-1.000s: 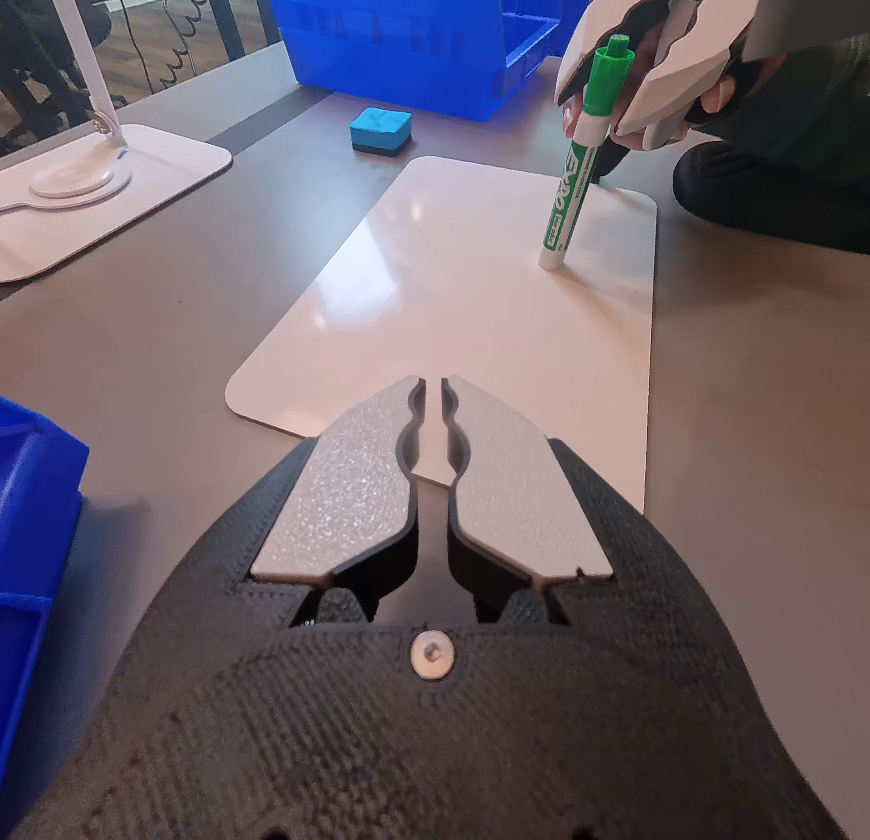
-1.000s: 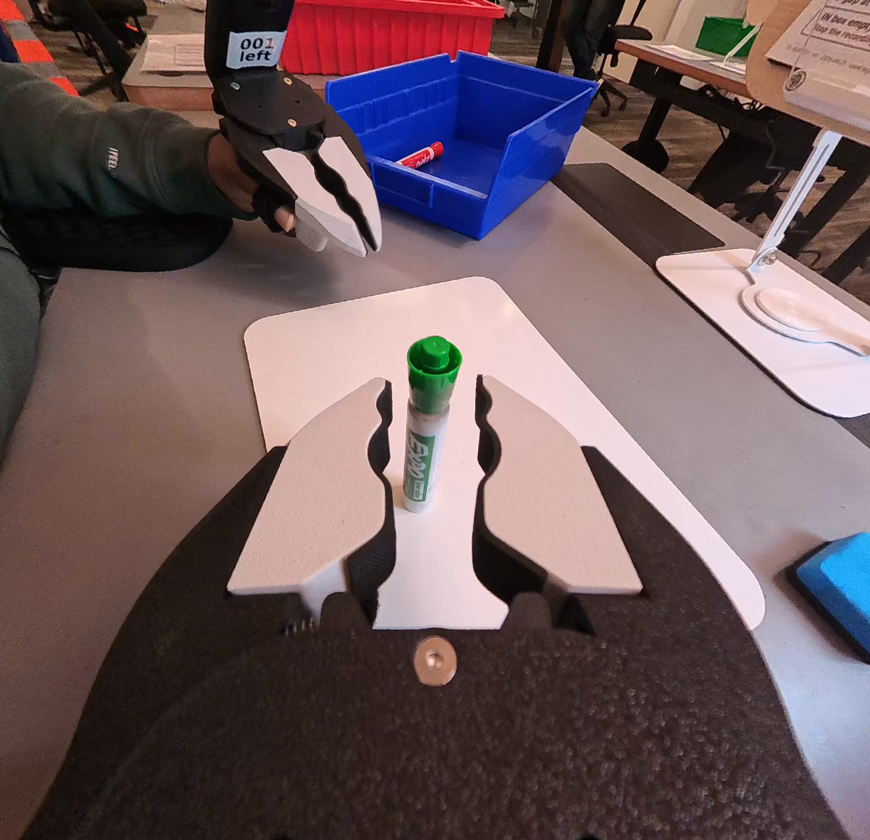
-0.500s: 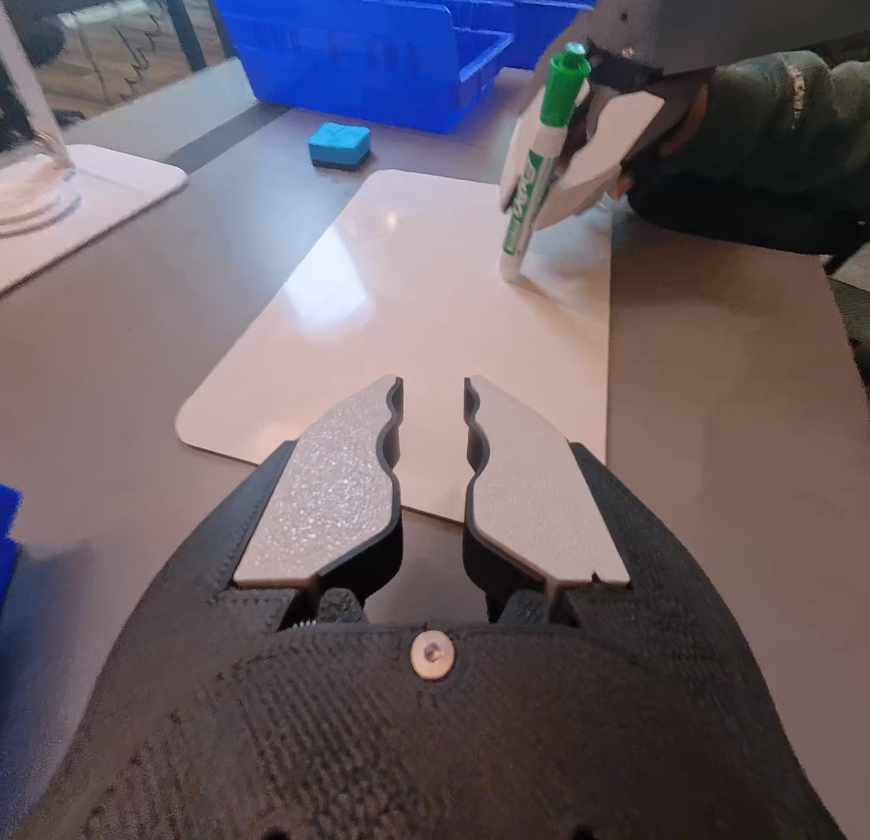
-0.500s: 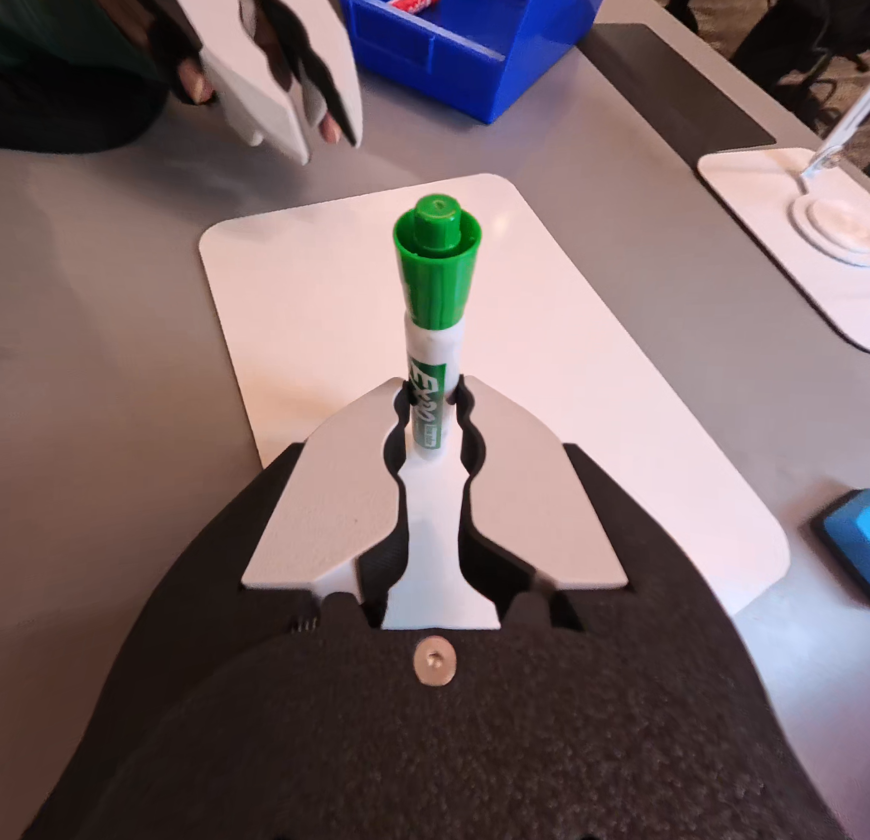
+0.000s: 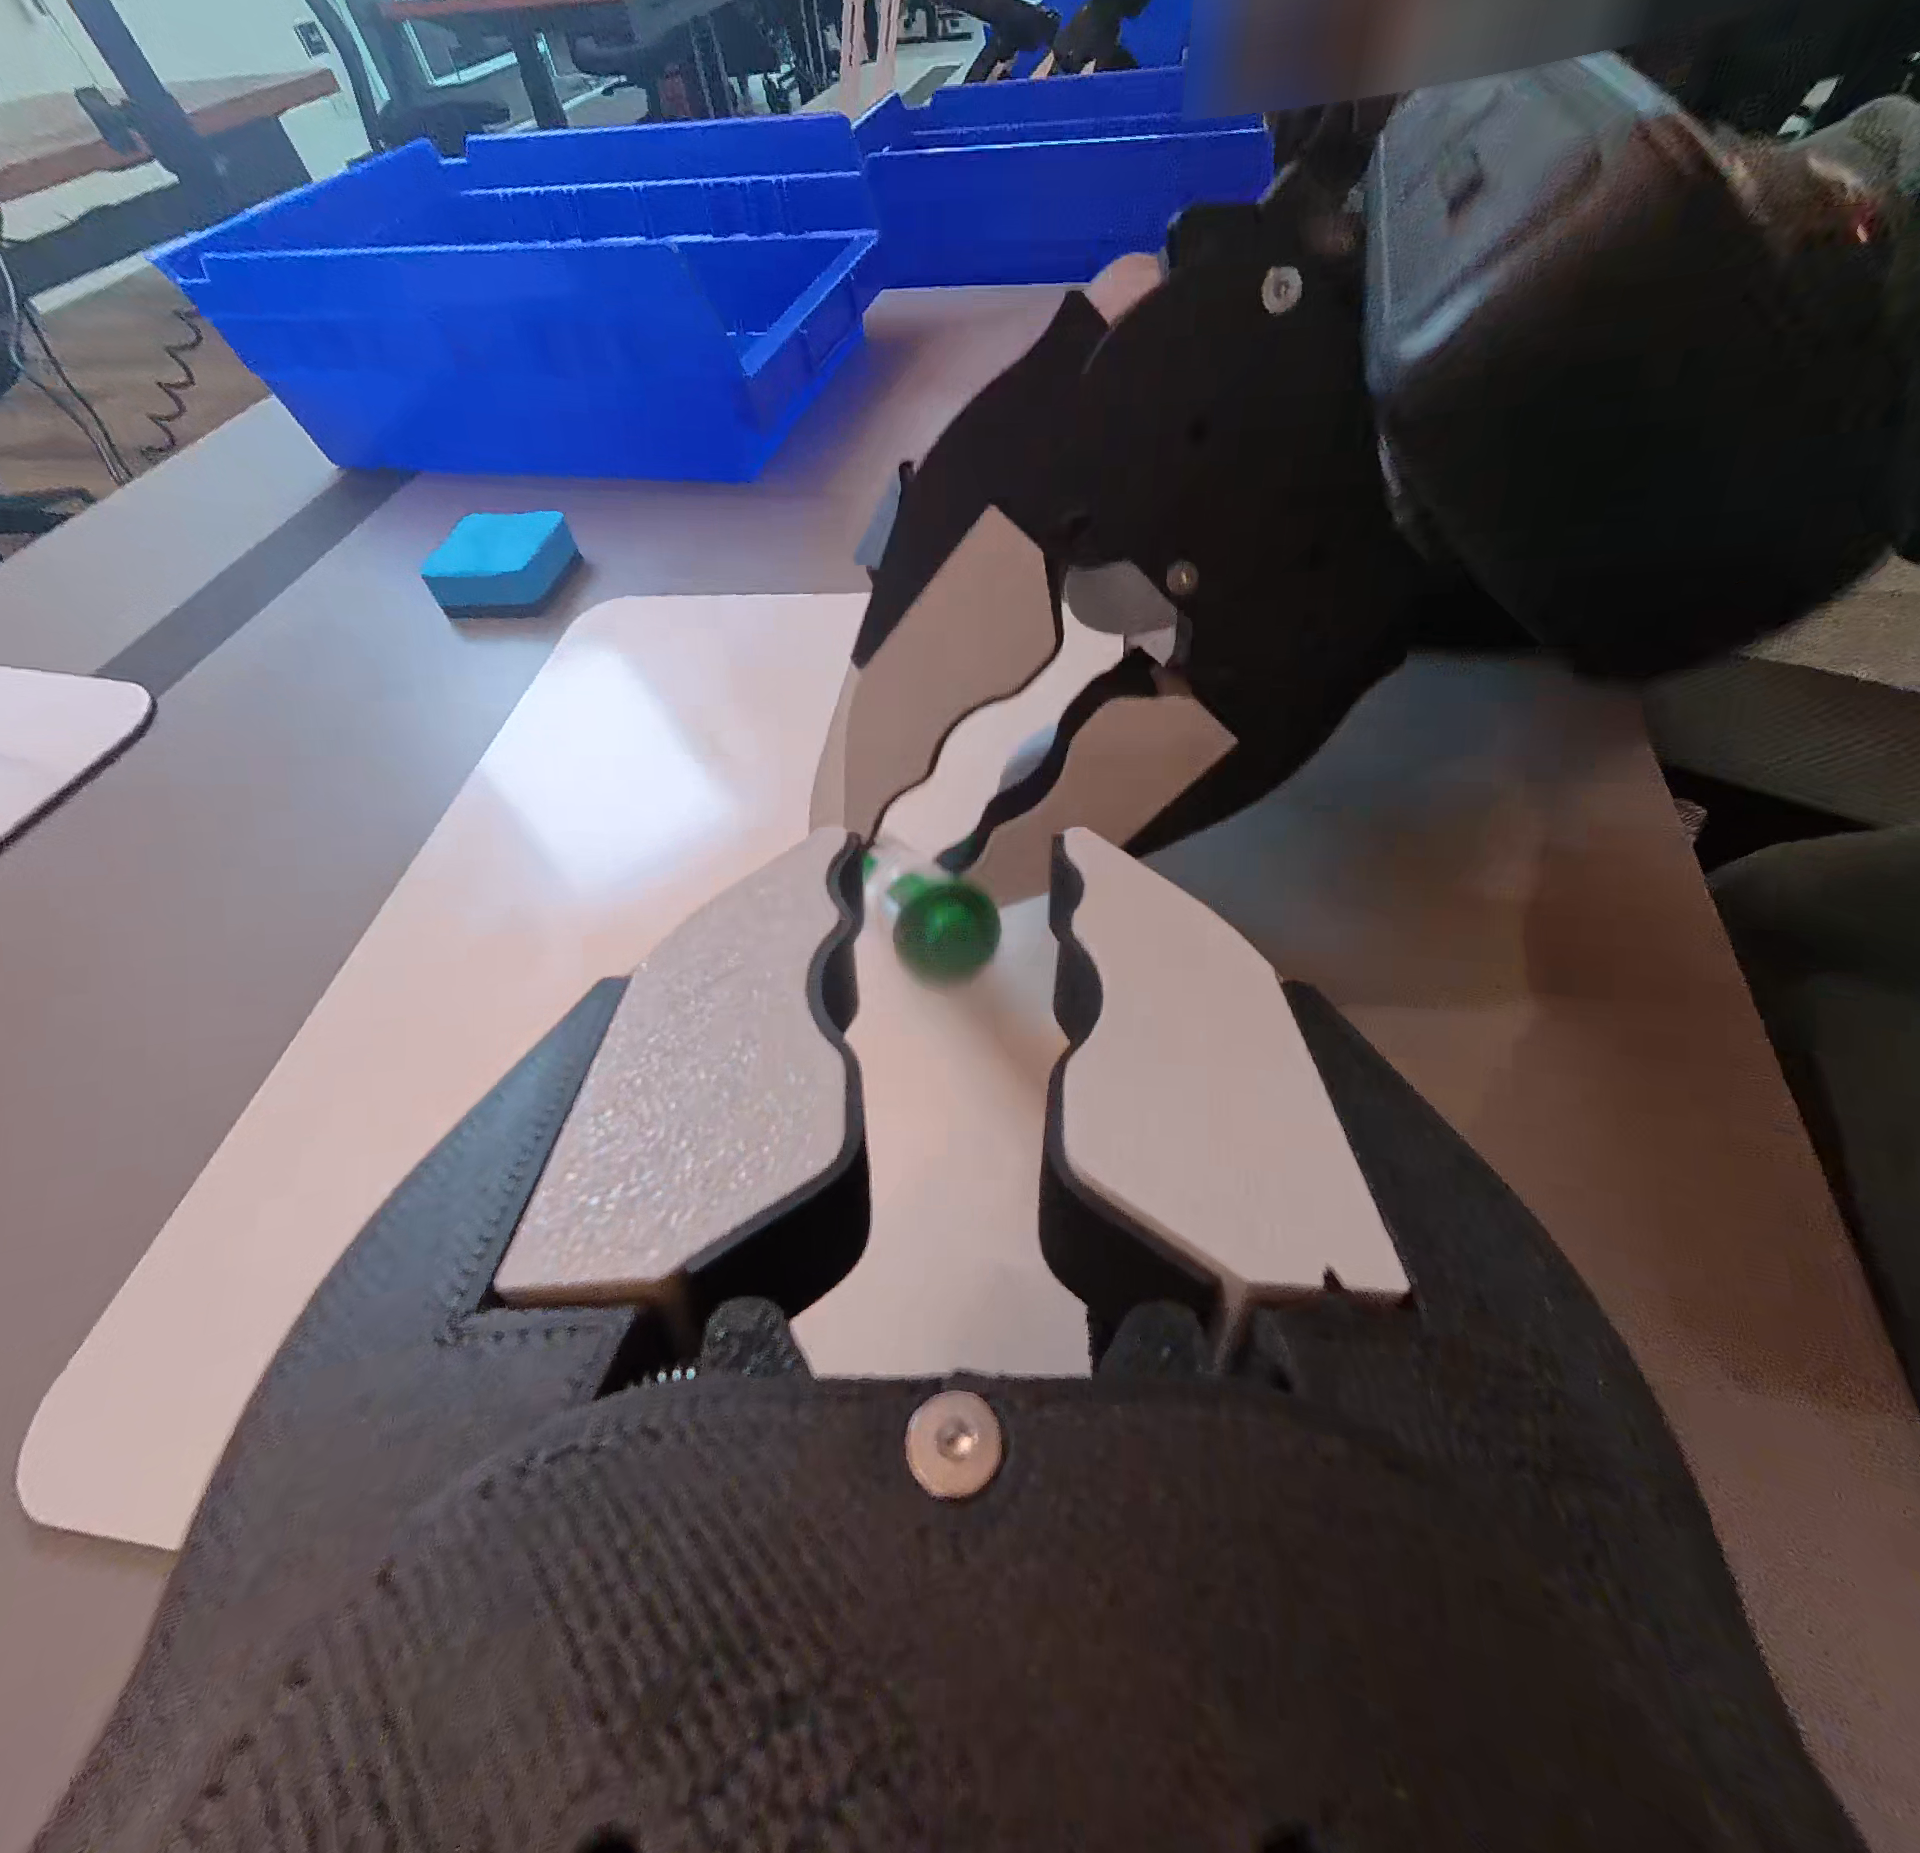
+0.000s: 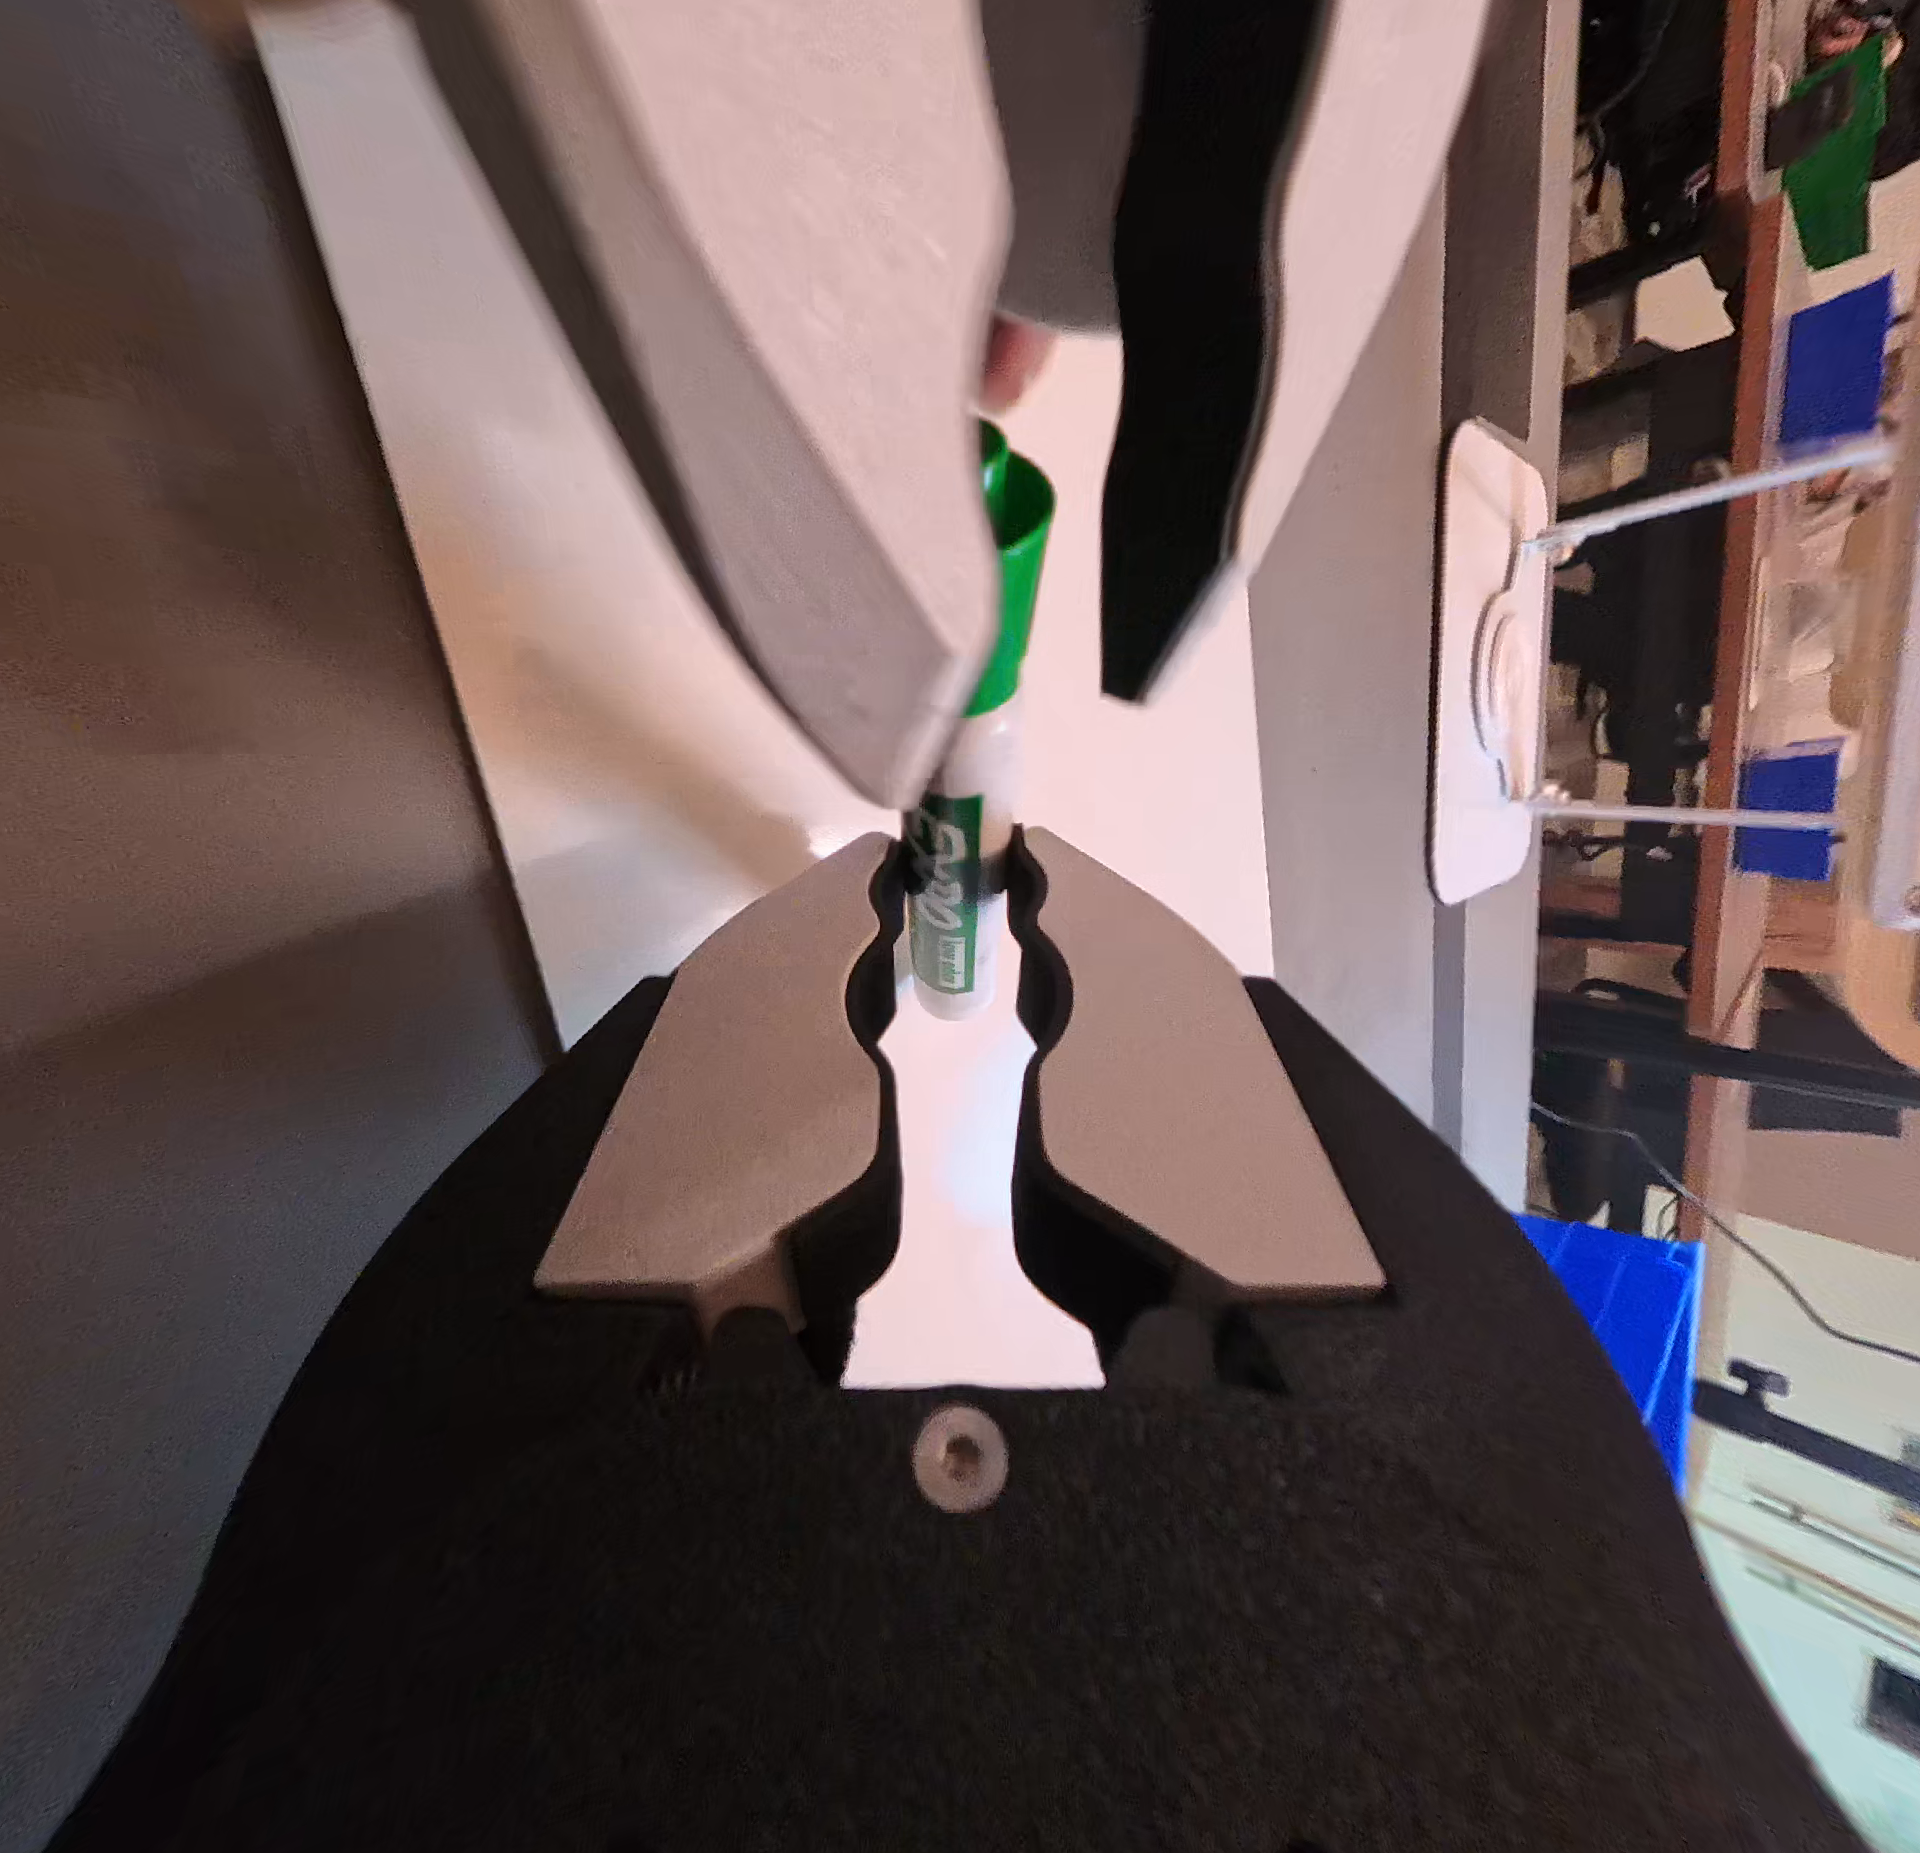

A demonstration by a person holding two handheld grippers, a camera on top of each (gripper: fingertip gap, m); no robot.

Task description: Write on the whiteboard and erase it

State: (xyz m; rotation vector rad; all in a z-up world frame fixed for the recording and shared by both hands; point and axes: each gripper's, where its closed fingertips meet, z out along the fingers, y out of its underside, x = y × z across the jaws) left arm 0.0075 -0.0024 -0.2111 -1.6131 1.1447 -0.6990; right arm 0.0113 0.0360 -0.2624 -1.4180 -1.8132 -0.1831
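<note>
My right gripper (image 6: 951,847) has its fingers clamped on the barrel of the green marker (image 6: 951,915), held above the whiteboard (image 5: 623,764) on the table (image 5: 260,681). My left gripper (image 5: 951,858) has its fingers spread wide around the marker's green cap (image 5: 945,928), not closed on it. The blue eraser (image 5: 501,563) sits just beyond the whiteboard, near a blue bin (image 5: 520,349).

You've got blue bins (image 5: 540,349) at the table's (image 5: 260,660) far edge, white stand base (image 6: 1481,660) off to one side.
</note>
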